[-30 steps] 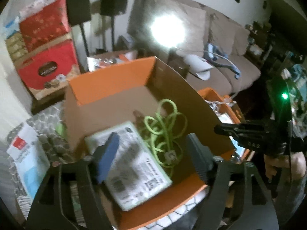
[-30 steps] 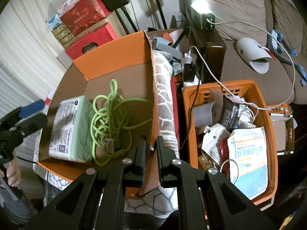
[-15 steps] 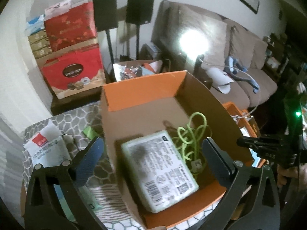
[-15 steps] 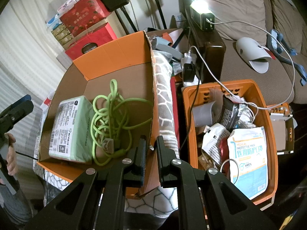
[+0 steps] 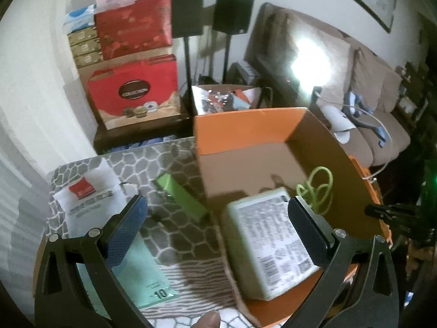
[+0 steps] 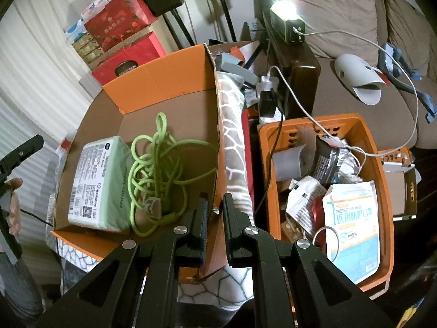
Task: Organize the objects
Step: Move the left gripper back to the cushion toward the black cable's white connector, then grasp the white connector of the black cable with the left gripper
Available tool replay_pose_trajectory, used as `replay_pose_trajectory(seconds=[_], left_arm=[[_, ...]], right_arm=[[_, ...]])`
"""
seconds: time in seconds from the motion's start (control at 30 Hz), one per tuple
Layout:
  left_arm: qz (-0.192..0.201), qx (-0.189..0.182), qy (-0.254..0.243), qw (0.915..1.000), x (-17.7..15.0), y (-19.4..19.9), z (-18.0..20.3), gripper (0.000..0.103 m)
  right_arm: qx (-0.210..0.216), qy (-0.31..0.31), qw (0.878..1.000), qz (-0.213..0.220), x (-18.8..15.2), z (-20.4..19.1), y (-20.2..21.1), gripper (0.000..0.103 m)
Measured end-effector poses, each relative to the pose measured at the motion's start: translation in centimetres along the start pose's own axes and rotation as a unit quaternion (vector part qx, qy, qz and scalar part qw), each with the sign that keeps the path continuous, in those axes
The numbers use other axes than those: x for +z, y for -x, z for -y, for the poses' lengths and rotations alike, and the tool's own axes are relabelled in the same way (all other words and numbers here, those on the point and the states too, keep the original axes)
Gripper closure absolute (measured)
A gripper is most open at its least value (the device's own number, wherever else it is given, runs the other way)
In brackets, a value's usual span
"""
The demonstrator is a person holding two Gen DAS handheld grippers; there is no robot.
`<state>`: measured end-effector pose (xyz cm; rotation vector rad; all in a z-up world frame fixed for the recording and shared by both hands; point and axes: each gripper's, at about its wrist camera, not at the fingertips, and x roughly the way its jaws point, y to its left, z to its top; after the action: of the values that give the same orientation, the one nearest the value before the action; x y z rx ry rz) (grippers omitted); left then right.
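Left wrist view: left gripper jaws just opened wide, nothing between pads, above box edge. Green pack lies flat in orange box, green cord coiled beside it, touching. Green bar and white pouch on patterned cloth left of box. Right gripper clamped narrow on box's right wall. Orange basket right of box, full of packets, mask pack on top.

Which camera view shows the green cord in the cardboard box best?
The right wrist view: the whole tangled green cord lies in plain sight beside the packet. The left wrist view shows only a few blurred loops behind a gripper finger.
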<state>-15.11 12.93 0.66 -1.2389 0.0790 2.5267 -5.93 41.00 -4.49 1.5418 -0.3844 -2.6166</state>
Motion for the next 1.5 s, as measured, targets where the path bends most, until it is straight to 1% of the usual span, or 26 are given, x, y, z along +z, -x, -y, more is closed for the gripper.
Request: replay_pose_trajectory(seconds=[0.33, 0.6, 0.83, 1.07, 1.13, 1.2, 1.23, 1.3, 1.33, 1.4, 1.5], left_arm=[[0.0, 0.037, 0.025, 0.999, -0.1, -0.5, -4.5, 0.0], [-0.007, 0.061, 0.033, 0.9976, -0.1, -1.4, -7.1, 0.0], [-0.032, 0.073, 0.052, 0.9954, 0.6, -3.6, -10.3, 0.0], [-0.065, 0.061, 0.076, 0.9931, 0.7, -6.5, -13.1, 0.001], [-0.073, 0.058, 0.079, 0.9925, 0.6, -7.4, -13.5, 0.004], [-0.086, 0.055, 0.08, 0.9916, 0.5, -8.4, -13.7, 0.012], [-0.09, 0.052, 0.08, 0.9914, 0.4, -8.9, -13.7, 0.013], [-0.097, 0.049, 0.079, 0.9909, 0.3, -9.9, -13.8, 0.021], [-0.1, 0.05, 0.08, 0.9906, 0.3, -10.2, -13.8, 0.023], [-0.104, 0.047, 0.081, 0.9902, 0.2, -11.0, -13.9, 0.034], [-0.11, 0.046, 0.076, 0.99, 0.2, -12.0, -13.9, 0.045]], right_arm=[[0.001, -0.001, 1.0, 0.0, 0.0, 0.0, 0.0, 0.094], [0.001, -0.001, 1.0, 0.0, 0.0, 0.1, 0.0, 0.094], [0.001, -0.001, 1.0, 0.0, 0.0, 0.0, 0.0, 0.094], [0.001, -0.002, 1.0, 0.001, 0.0, 0.1, 0.0, 0.094], [0.001, -0.002, 1.0, 0.001, 0.0, 0.1, 0.0, 0.094], [0.001, -0.002, 1.0, 0.001, 0.0, 0.1, 0.0, 0.094], [0.001, -0.002, 1.0, 0.001, 0.0, 0.1, 0.0, 0.094], [0.001, -0.002, 1.0, 0.001, -0.1, 0.1, 0.0, 0.094], [0.0, -0.002, 1.0, 0.001, 0.0, 0.0, 0.0, 0.094], [0.0, -0.001, 1.0, 0.001, -0.1, 0.1, 0.0, 0.094], [-0.001, -0.002, 1.0, 0.0, -0.1, 0.3, 0.0, 0.094]])
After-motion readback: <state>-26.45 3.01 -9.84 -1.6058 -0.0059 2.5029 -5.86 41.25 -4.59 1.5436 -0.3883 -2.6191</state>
